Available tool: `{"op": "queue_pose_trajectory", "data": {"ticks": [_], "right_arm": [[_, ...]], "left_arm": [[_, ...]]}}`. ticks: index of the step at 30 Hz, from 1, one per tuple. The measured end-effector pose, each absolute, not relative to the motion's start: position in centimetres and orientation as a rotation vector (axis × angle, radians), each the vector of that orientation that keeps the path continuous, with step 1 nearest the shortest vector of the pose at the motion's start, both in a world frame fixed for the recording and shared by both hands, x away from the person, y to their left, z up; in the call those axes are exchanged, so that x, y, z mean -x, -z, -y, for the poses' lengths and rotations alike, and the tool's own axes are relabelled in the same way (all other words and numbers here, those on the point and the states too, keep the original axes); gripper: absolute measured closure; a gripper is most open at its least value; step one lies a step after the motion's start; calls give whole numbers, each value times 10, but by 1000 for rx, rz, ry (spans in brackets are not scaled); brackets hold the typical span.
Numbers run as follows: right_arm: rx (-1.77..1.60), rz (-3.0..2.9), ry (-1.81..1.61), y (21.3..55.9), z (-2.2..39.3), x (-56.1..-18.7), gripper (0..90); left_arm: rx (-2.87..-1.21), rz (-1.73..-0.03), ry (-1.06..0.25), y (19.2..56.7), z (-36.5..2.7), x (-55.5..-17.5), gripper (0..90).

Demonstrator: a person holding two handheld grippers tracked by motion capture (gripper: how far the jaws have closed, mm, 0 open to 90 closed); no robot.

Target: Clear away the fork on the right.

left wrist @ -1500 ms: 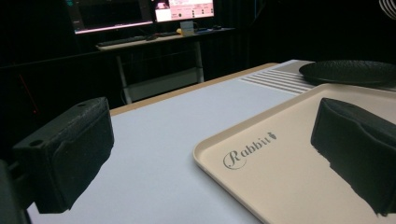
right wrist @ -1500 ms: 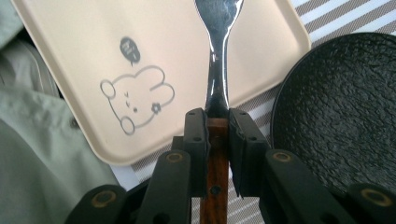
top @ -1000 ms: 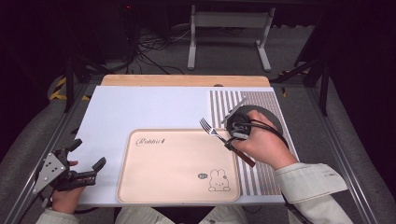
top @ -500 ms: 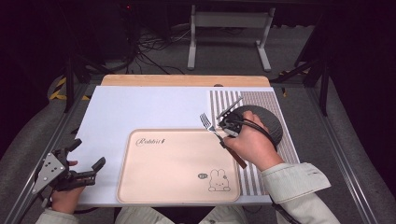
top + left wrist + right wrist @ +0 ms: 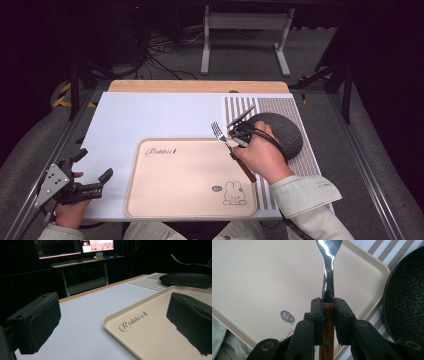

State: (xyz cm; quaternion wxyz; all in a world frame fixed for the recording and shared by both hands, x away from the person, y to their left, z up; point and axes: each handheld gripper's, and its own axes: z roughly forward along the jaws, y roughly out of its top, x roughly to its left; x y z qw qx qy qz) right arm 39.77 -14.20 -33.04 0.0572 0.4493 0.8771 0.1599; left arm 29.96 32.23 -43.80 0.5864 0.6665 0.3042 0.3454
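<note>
- The right tongs [image 5: 235,141], clenched on the fork [image 5: 328,272], have carried it from the dark plate [image 5: 285,131] toward the tray [image 5: 150,200], probably to set it down there.
- The left tongs [image 5: 92,172] stay released, idle.

Looks forward and down from above the near edge, taking in the whole table [image 5: 165,112] with the tray [image 5: 190,177] toward six o'clock. Rides low at the near-left corner, skimming the surface toward two o'clock, close to the tray [image 5: 155,325] rim. Points steeply down, very near, sharing tray [image 5: 262,282] and dark plate [image 5: 407,297].
</note>
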Motion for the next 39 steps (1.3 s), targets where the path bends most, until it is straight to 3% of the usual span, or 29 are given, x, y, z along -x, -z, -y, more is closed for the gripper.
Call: {"op": "queue_pose_trajectory", "data": {"ticks": [16, 39], "right_arm": [[-1426, -2701, -429, 369, 133, -399, 789], [-1490, -2747, -364, 398, 131, -398, 788]], "left_arm": [[-1550, -709, -807, 438, -322, -300, 1], [-1543, -711, -808, 437, -323, -299, 1]]}}
